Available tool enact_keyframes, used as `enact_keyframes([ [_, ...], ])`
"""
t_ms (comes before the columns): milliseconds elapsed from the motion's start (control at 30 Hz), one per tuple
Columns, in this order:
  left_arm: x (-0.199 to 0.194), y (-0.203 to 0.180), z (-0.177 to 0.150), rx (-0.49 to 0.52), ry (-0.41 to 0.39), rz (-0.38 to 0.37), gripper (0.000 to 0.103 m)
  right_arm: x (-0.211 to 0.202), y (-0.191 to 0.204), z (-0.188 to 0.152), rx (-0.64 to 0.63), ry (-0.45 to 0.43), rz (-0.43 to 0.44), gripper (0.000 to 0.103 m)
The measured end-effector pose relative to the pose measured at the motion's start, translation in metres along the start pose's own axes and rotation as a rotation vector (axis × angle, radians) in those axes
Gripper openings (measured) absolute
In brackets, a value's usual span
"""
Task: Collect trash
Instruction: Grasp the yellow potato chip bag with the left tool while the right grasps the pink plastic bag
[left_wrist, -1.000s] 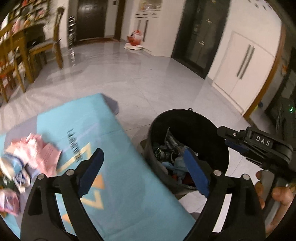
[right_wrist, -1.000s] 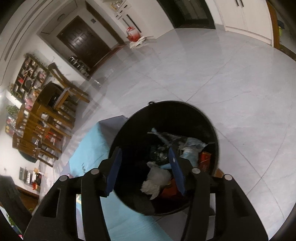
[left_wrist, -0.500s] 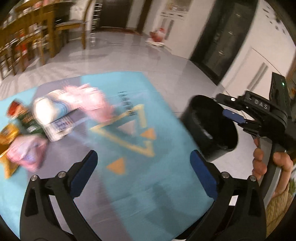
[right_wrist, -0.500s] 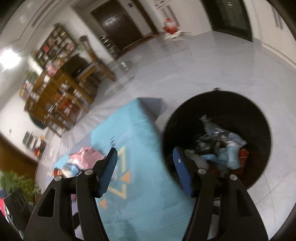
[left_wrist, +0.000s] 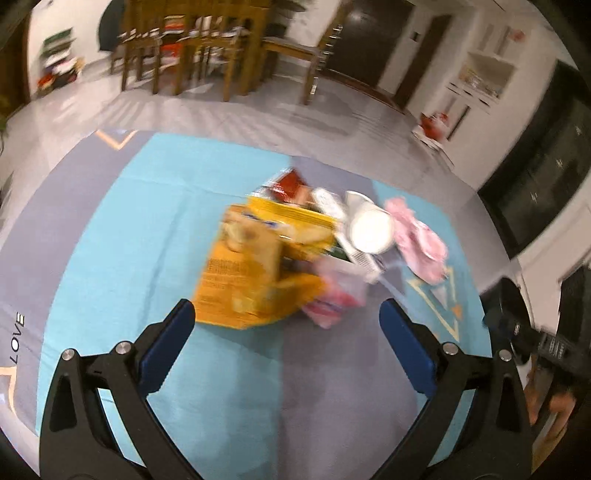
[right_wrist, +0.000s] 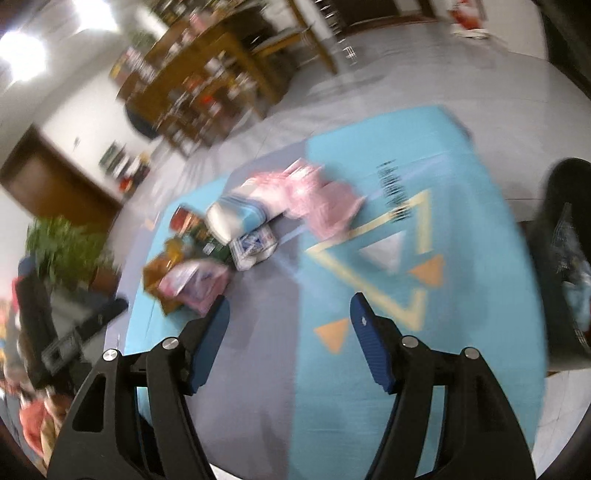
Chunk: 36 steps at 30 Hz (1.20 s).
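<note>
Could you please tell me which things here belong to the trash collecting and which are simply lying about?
Part of the job:
yellow snack bag
white cup
pink wrappers
black bin
left claw, open
right claw, open

Just lying about:
blue mat
wooden chairs
potted plant

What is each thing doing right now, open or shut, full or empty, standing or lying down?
Left gripper: open, empty.
Right gripper: open, empty.
Black round trash bin: open-topped, trash inside.
Yellow snack bag: lying on mat.
Pink crumpled wrapper: lying on mat.
Blue patterned mat: spread flat.
</note>
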<state>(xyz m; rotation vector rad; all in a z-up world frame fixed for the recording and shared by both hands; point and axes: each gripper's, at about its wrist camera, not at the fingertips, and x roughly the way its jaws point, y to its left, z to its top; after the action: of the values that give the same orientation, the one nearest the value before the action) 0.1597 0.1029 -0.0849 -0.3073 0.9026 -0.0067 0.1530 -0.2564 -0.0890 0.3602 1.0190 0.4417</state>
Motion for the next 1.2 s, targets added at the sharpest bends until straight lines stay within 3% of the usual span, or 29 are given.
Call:
enact_keyframes([
  [100, 0.013, 0.016, 0.011, -0.037, 0.030, 0.004, 0.100, 0.022, 0.020, -0.002, -0.018, 0.051, 0.050, 0.067],
  [200, 0.024, 0.024, 0.019, -0.088, 0.059, -0.042, 0.100, 0.039, 0.035, -0.002, -0.001, 0.080, 0.107, 0.067],
  [367, 0.037, 0.021, 0.028, -0.064, 0.062, -0.064, 0.100, 0.066, 0.051, 0.007, 0.041, 0.108, 0.170, 0.067],
  [667, 0.056, 0.024, 0.032, -0.081, 0.107, -0.090, 0.097, 0.111, 0.052, 0.020, 0.234, 0.150, 0.272, 0.067],
  [867, 0.068, 0.025, 0.028, -0.078, 0.138, -0.062, 0.072, 0.131, 0.055, 0.019, 0.276, 0.183, 0.250, 0.067],
  [900, 0.070, 0.025, 0.027, -0.077, 0.146, -0.060, 0.063, 0.134, 0.055, 0.017, 0.276, 0.192, 0.241, 0.066],
  [967, 0.071, 0.024, 0.025, -0.078, 0.147, -0.075, 0.051, 0.137, 0.057, 0.012, 0.265, 0.209, 0.232, 0.056],
  [1000, 0.070, 0.022, 0.025, -0.073, 0.142, -0.084, 0.039, 0.137, 0.060, 0.010, 0.259, 0.210, 0.243, 0.049],
  [1067, 0.067, 0.016, 0.023, -0.047, 0.128, -0.082, 0.029, 0.132, 0.066, 0.010, 0.222, 0.198, 0.232, 0.046],
  [1200, 0.063, 0.014, 0.019, -0.034, 0.120, -0.074, 0.022, 0.132, 0.074, 0.007, 0.194, 0.189, 0.223, 0.040],
])
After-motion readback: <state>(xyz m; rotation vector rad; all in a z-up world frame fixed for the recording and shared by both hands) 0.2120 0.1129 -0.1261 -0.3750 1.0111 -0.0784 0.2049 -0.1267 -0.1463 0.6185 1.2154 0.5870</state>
